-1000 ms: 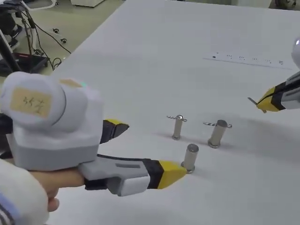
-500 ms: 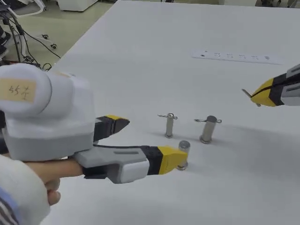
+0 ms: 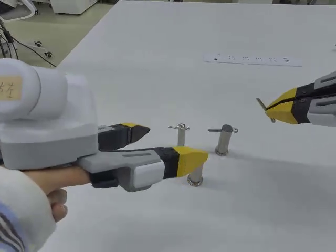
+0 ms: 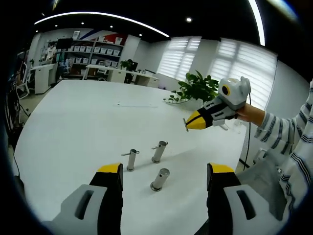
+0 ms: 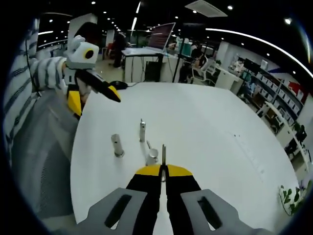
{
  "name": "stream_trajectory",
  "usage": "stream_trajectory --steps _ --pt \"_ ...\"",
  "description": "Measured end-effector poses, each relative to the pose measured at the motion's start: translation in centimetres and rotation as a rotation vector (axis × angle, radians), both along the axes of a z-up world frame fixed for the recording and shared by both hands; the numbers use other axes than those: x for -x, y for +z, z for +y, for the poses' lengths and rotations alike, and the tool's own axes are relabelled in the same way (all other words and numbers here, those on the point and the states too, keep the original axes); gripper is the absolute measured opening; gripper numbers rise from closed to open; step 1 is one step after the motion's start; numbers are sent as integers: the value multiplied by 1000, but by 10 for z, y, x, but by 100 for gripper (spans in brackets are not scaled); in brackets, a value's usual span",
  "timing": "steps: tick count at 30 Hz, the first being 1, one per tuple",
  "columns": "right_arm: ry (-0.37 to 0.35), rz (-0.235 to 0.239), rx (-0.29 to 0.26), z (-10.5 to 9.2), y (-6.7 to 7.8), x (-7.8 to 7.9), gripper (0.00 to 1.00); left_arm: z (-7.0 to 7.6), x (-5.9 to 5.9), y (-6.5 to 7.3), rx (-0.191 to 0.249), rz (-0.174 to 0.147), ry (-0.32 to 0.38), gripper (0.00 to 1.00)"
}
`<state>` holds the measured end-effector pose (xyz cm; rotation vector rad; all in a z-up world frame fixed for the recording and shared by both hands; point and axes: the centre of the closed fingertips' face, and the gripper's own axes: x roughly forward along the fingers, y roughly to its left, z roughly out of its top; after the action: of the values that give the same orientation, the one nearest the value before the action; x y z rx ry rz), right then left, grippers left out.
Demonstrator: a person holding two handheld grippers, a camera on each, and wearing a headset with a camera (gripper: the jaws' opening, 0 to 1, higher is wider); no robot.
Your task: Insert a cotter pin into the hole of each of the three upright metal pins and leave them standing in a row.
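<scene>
Bare table (image 3: 157, 63) lies between the right hand-held gripper (image 3: 269, 110) and the closest upright pin (image 3: 224, 139); the left hand-held gripper's (image 3: 176, 143) spread jaws crowd the front pin (image 3: 195, 180).

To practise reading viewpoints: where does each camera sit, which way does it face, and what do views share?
Head view: headset, facing forward-down at the table; hand holding left gripper shows.
Left gripper view: along its open jaws toward three metal pins; right gripper, striped sleeve opposite.
Right gripper view: along shut jaws pinching a cotter pin; left gripper opposite.
Shared: all show the pins.

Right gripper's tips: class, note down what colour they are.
Yellow, with black just behind, on the right gripper; clearest in the head view.
</scene>
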<state>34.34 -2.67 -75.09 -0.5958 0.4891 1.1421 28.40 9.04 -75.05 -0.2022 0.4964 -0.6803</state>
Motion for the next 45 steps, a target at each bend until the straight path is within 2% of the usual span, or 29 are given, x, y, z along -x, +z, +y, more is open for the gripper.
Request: stream_trajectory --steps 2,5,7,9,14,18,22,29,34,39,42,45 --pt "-4 -8 -26 3 3 2 2 -4 0 2 20 8 -8 66" --pt "12 -54 -49 7 5 3 2 -7 -1 4 34 12 -16 62" --pt "24 -85 -46 10 6 7 2 -10 -3 9 84 18 -13 59" --pt "39 -120 -48 13 8 11 2 -13 -2 12 131 43 -13 58" --pt "84 -172 -53 23 12 21 2 -22 1 11 171 91 -39 49" --pt "115 -197 -43 29 11 28 2 -29 2 14 192 90 -61 38" --pt "148 -247 -15 37 11 38 2 -37 3 13 207 112 -80 37" --pt "203 -266 10 50 7 55 2 -45 6 13 247 160 -103 31" --pt "253 -298 52 52 3 62 3 -47 7 13 254 167 -113 23" --pt "278 -304 56 56 4 67 3 -53 12 13 287 212 -128 18" --pt "287 -310 62 57 4 70 3 -54 12 14 298 209 -126 11" --pt "296 -316 71 58 3 73 3 -55 13 12 301 218 -128 11"
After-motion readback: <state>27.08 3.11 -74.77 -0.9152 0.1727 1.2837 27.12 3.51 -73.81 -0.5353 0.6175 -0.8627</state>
